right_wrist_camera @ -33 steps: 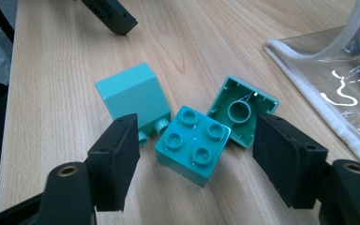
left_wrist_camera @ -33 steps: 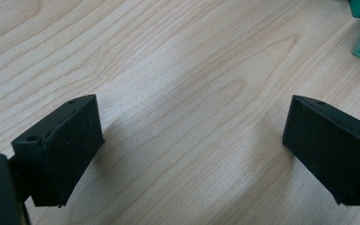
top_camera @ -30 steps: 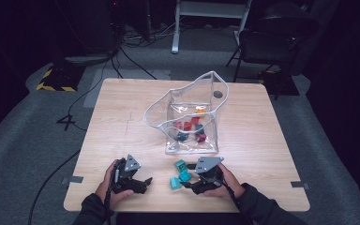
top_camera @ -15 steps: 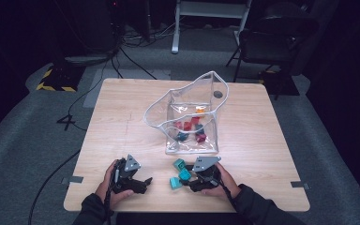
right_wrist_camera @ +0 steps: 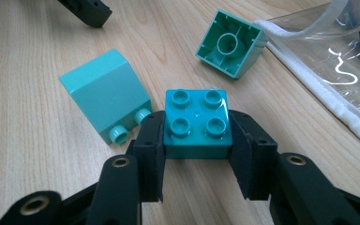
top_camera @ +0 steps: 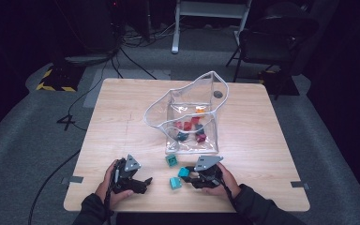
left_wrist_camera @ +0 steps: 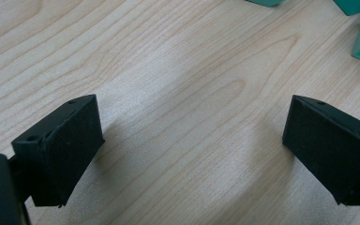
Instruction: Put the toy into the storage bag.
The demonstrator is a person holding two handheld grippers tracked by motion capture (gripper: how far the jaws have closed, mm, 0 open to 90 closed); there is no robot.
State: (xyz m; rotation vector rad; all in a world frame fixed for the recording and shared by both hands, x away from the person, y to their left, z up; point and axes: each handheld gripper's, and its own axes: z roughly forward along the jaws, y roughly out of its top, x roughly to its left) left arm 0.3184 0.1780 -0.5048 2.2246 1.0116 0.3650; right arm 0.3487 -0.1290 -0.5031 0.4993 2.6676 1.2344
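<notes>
The right gripper (right_wrist_camera: 196, 140) has just been closing its jaws, and now the two black pads sit against the left and right sides of a teal block (right_wrist_camera: 197, 123), so the block is clamped between them. The block stands on the table (right_wrist_camera: 37, 154) with its four studs up, which gives the jaws two flat walls to press on. Just beyond the left jaw lies a lighter turquoise block (right_wrist_camera: 104, 93), tipped on its side with the studs pointing toward the gripper. Further ahead of the jaws, a little to the right, a green block (right_wrist_camera: 229, 43) lies turned so that its hollow underside shows. To the right of the jaws is the edge of a clear plastic bag (right_wrist_camera: 318, 70); it already holds several blocks (red, orange and dark ones, as far as the high view lets one tell), so the held block probably goes there next.

The left gripper (left_wrist_camera: 192, 136) rests low over bare wood with its jaws wide apart and nothing between them, probably waiting for its turn.
</notes>
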